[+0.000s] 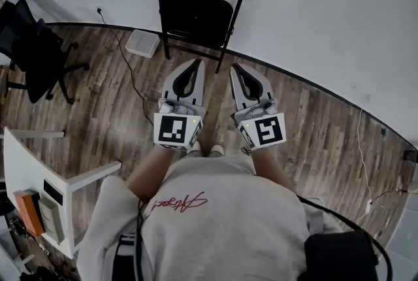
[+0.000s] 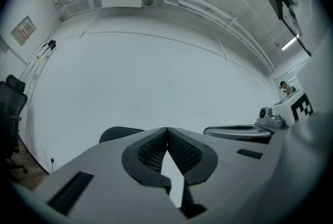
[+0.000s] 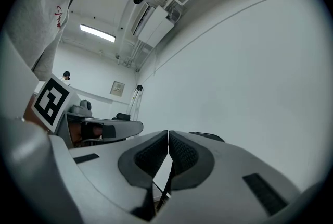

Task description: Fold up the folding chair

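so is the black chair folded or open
Folded, by the look of it: the folding chair stands flat by the wall, its seat panel tipped up inside the frame, not jutting out over the floor.

Open floor (image 1: pixel 215 77) lies before the folding chair (image 1: pixel 199 5); left of it sit a white box (image 1: pixel 142 44) and, seemingly, a cable (image 1: pixel 128 67).

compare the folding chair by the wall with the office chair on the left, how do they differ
The folding chair stands against the white wall near the middle of the head view; the office chair sits off at the left edge, out from the wall. The folding chair has thin, straight tube legs; the office chair rests on a spoked base with casters. Both are black and stand on the wood floor.
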Motion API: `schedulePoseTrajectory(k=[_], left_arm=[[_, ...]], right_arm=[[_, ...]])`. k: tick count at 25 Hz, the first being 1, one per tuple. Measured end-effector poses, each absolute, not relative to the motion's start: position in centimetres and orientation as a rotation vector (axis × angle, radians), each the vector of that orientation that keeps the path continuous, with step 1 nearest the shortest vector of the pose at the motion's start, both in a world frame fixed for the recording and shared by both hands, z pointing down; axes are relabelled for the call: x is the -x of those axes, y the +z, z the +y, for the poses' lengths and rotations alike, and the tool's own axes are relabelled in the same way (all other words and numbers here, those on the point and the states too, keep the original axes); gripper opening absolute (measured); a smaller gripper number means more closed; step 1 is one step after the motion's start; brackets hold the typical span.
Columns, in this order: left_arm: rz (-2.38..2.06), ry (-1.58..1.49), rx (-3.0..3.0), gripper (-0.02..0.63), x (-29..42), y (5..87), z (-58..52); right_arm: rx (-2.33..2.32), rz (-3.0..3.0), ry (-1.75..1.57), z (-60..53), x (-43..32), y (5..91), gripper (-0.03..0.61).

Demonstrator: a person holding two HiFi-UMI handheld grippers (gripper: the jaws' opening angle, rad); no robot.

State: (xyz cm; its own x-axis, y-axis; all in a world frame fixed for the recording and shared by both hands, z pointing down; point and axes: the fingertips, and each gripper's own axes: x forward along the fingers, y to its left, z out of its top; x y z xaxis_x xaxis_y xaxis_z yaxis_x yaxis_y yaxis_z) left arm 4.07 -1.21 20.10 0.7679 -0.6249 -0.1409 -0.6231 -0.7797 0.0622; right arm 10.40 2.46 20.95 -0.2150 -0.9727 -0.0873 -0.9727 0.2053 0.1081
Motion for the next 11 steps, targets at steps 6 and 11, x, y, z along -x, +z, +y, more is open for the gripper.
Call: schedulePoseTrajectory(k=[6, 11], left_arm=[[-1.085, -0.233, -2.947, 0.015, -3.77, 19.64, -1.41], [-1.093, -0.232, -2.94, 0.015, -3.66, 19.92, -1.5]], right_arm=[[1.946, 2.467, 0.248, 2.53, -10.18, 20.65, 0.02], [1.932, 2.47, 0.237, 2.37, -10.25, 20.73, 0.02]])
